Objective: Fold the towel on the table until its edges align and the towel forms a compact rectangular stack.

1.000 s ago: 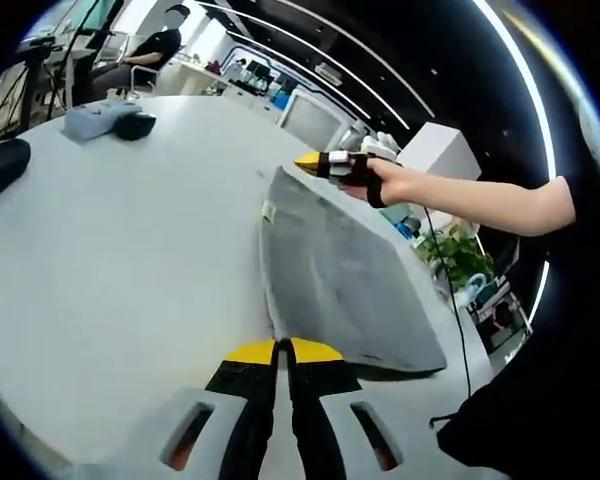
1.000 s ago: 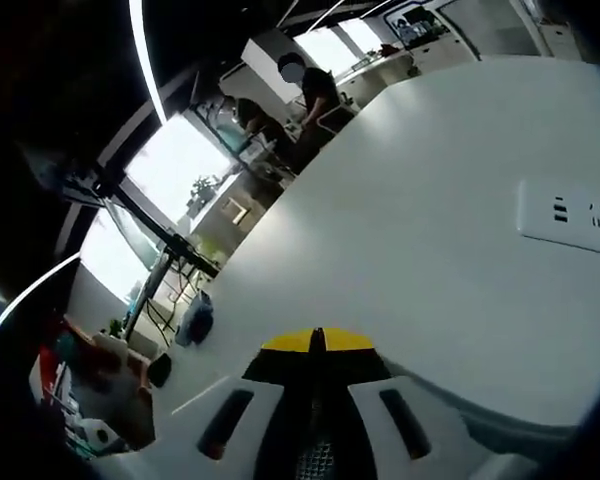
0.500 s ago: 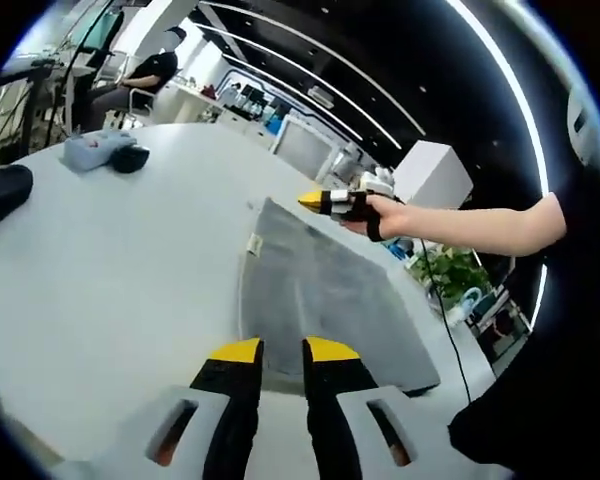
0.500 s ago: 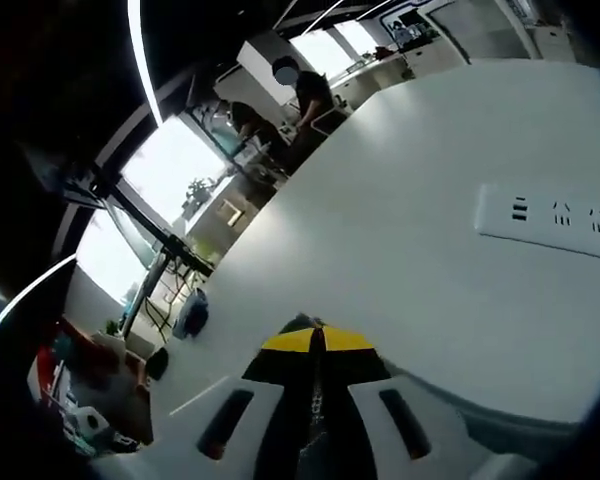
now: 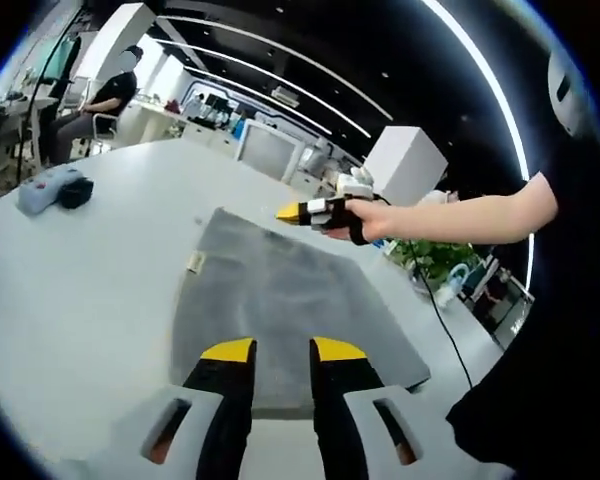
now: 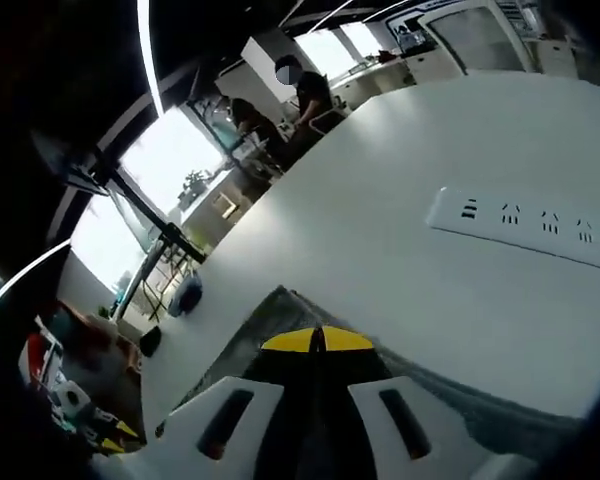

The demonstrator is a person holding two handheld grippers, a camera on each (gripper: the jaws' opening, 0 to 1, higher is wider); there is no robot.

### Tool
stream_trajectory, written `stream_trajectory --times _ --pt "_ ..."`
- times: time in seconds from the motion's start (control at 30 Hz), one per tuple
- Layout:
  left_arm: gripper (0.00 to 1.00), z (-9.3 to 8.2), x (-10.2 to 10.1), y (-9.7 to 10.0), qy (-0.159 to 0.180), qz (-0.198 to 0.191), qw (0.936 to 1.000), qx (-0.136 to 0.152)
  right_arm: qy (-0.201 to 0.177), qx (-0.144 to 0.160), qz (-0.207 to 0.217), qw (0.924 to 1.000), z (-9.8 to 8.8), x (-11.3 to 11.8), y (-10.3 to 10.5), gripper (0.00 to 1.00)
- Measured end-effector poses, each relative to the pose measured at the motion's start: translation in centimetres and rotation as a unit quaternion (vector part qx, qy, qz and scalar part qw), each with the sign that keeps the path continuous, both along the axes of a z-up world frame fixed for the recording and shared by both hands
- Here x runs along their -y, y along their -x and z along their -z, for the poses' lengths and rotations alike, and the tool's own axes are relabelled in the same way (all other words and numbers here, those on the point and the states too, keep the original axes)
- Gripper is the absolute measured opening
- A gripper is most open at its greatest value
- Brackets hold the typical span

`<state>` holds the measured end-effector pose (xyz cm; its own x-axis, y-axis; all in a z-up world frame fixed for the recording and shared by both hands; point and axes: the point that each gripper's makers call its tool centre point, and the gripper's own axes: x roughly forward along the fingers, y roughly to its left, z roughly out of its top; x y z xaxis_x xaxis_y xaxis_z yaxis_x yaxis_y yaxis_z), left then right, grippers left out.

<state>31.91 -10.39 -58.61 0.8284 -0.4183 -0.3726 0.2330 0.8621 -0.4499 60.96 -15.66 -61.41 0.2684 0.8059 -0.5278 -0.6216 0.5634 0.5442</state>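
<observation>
We think the biggest risk is the fold coming out crooked: if our two grippers take hold at uneven spots, the edges will not line up and the stack will look lumpy. The gray towel (image 5: 280,300) lies flat on the white surface (image 5: 90,270), so we could also pinch only air or push a wrinkle into the cloth. Our left gripper (image 5: 282,349) has its fingers open with a gap between them, and nothing is held; the near edge of the towel sits just past its yellow tips. Our right gripper (image 6: 318,340) has its fingers pressed together, and we cannot tell if cloth is caught in them; it hangs over the far right part of the towel. Past it, a white power strip (image 6: 525,225) rests on the surface.
</observation>
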Motion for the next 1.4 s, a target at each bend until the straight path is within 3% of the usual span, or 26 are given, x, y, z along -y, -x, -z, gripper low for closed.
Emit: stream_trajectory --times 0.2,0.23,0.27,0.3,0.37,0.4,0.5,0.63,0.67,0.8,0.87,1.0,1.03,1.13,1.3,1.4 --pt "0.20 -0.3 4.4 -1.0 -0.013 0.067 0.9977 0.000 0.015 0.011 -0.020 0.9996 0.8 3.4 1.5 0.00" --pt "0.20 0.1 5.4 -1.1 -0.038 0.095 0.9947 -0.008 0.010 0.008 -0.017 0.9998 0.8 4.0 1.7 0.00" --pt "0.20 0.5 6.2 -1.0 -0.071 0.123 0.9897 -0.015 -0.020 -0.009 0.009 0.9997 0.6 4.6 1.9 0.00" --pt "0.20 1.0 7.4 -0.9 -0.117 0.164 0.9793 -0.020 -0.043 -0.016 0.036 0.9983 0.4 5.1 1.7 0.00" --pt "0.18 1.0 9.3 -1.1 -0.150 0.211 0.9658 -0.009 -0.081 -0.047 0.066 0.9934 0.7 6.5 2.3 0.00" --pt "0.17 0.7 10.9 -1.4 -0.147 0.231 0.9617 0.000 -0.082 -0.050 0.069 0.9930 1.1 7.2 2.6 0.00" --pt "0.17 -0.6 14.3 -2.0 -0.108 0.267 0.9577 0.011 -0.050 -0.020 0.064 0.9965 2.0 9.9 3.0 0.00" --pt "0.15 -0.6 16.9 -2.5 -0.117 0.317 0.9408 0.023 -0.043 -0.005 0.070 0.9966 1.5 12.1 3.5 0.00" --pt "0.13 0.0 17.8 -3.4 -0.121 0.327 0.9372 0.020 0.022 0.026 0.030 0.9990 2.3 13.9 4.8 0.00" --pt "0.09 0.4 18.9 -4.0 -0.125 0.332 0.9348 0.019 0.070 0.068 -0.028 0.9948 2.7 15.2 6.0 0.00" --pt "0.05 1.3 19.0 -4.3 -0.134 0.326 0.9357 0.003 0.085 0.098 -0.052 0.9902 2.4 15.6 6.2 0.00" --pt "0.01 2.7 19.5 -4.0 -0.156 0.349 0.9242 -0.008 0.116 0.153 -0.093 0.9770 2.4 15.9 5.8 0.00" --pt "0.01 3.1 19.6 -3.9 -0.160 0.358 0.9200 -0.007 0.121 0.163 -0.096 0.9745 2.3 15.9 5.6 0.00" --pt "0.01 3.8 19.8 -3.9 -0.166 0.367 0.9153 -0.008 0.149 0.195 -0.094 0.9648 2.0 16.6 4.8 0.00" --pt "0.01 4.4 20.3 -4.4 -0.181 0.372 0.9106 -0.007 0.172 0.201 -0.094 0.9599 2.3 17.5 4.8 0.00" --pt "0.01 4.8 20.4 -4.4 -0.189 0.374 0.9082 0.000 0.197 0.217 -0.112 0.9495 3.1 17.9 4.7 0.00"
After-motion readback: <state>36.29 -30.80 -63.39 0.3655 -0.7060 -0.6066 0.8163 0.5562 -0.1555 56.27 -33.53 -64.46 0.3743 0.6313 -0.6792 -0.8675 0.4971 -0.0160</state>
